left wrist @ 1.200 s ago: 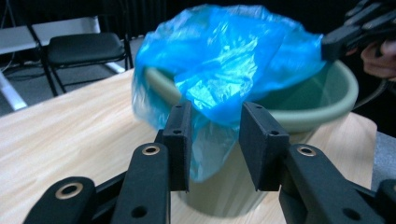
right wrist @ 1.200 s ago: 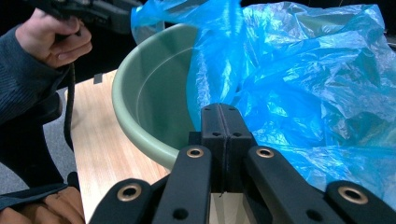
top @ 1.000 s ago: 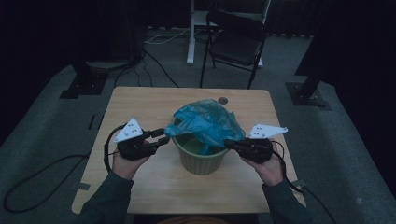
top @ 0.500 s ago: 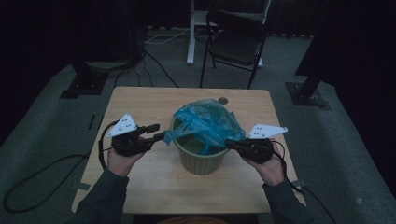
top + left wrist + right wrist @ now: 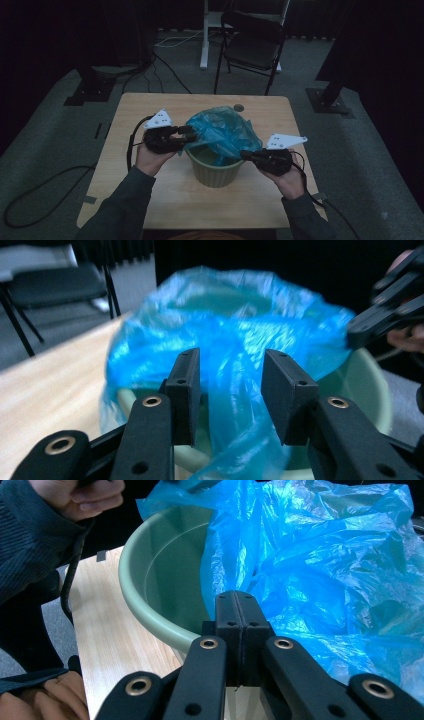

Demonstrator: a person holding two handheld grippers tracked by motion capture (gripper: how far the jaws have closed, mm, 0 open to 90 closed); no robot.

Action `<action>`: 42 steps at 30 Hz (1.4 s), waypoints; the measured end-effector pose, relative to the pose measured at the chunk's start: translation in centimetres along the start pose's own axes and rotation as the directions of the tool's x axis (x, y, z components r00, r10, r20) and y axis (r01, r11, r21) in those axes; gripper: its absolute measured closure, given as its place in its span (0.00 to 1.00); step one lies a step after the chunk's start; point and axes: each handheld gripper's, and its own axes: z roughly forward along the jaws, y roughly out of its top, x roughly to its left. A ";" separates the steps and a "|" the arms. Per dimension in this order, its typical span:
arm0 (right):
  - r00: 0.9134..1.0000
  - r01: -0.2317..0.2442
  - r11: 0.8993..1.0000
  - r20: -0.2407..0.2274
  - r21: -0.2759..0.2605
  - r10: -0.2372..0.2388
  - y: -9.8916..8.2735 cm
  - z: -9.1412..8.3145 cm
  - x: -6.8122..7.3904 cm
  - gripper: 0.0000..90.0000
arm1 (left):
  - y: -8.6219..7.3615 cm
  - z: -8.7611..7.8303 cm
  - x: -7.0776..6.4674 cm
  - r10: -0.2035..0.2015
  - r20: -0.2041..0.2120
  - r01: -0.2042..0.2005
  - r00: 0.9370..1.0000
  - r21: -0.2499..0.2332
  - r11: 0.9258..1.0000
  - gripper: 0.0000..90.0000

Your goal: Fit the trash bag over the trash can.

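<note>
left claw [image 5: 227, 390] parted around blue bag [image 5: 222, 132] | right claw [image 5: 238, 617] pinching bag (at green bucket [image 5: 215, 172] rim)

The blue bag [image 5: 330, 555], at the upper right of the right gripper view, is thin, crinkled, glossy plastic film, partly see-through. The green bucket [image 5: 165, 565] left of it looks like smooth matt plastic. The surface [image 5: 140, 107] is pale wood with a fine grain. Both grippers have matt black jaws with brass-coloured metal rivets.
</note>
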 end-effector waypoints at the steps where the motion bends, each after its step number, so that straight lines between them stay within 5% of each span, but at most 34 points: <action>1: 1.000 0.002 1.000 -0.002 0.001 -0.002 0.0 0.0 0.0 1.00 | -0.1 0.3 0.0 0.000 -0.002 0.000 1.000 0.016 1.000 0.69; 6: 1.000 0.007 1.000 -0.005 0.000 -0.007 0.0 -0.2 0.2 1.00 | -0.8 0.4 -0.2 0.007 -0.002 -0.007 1.000 0.028 1.000 0.99; 14: 0.999 0.009 1.000 -0.041 0.003 -0.008 -0.2 -1.0 0.9 1.00 | -2.7 -2.0 -1.3 -0.003 -0.035 0.002 0.999 -0.015 1.000 1.00; 15: 0.999 0.020 0.999 -0.050 0.025 -0.019 -0.5 -1.0 1.4 1.00 | -4.2 -3.2 -1.7 -0.022 -0.043 0.020 0.999 -0.028 0.999 1.00; 25: 0.995 0.039 0.998 -0.090 0.058 -0.034 -1.0 -0.5 2.1 0.96 | -6.6 -3.3 -2.5 -0.047 -0.035 0.047 0.998 0.000 0.999 1.00; 32: 0.998 0.023 1.000 -0.056 -0.006 -0.023 -0.5 -1.6 1.3 0.83 | -7.9 -2.7 -2.1 -0.068 -0.044 0.070 0.997 0.038 0.997 1.00; 33: 1.000 -0.010 0.999 0.001 -0.044 0.010 -0.2 -2.3 0.4 0.79 | -8.0 -2.6 -2.0 -0.069 -0.045 0.071 0.997 0.043 0.997 1.00; 36: 0.996 -0.064 0.996 0.065 -0.069 0.068 -0.2 -2.6 -1.1 0.76 | -8.2 -2.3 -1.9 -0.072 -0.047 0.075 0.996 0.051 0.996 1.00; 42: 0.988 -0.129 0.991 0.075 -0.044 0.132 -0.9 -2.0 -2.8 0.78 | -8.7 -1.5 -1.9 -0.080 -0.037 0.082 0.996 0.070 0.994 1.00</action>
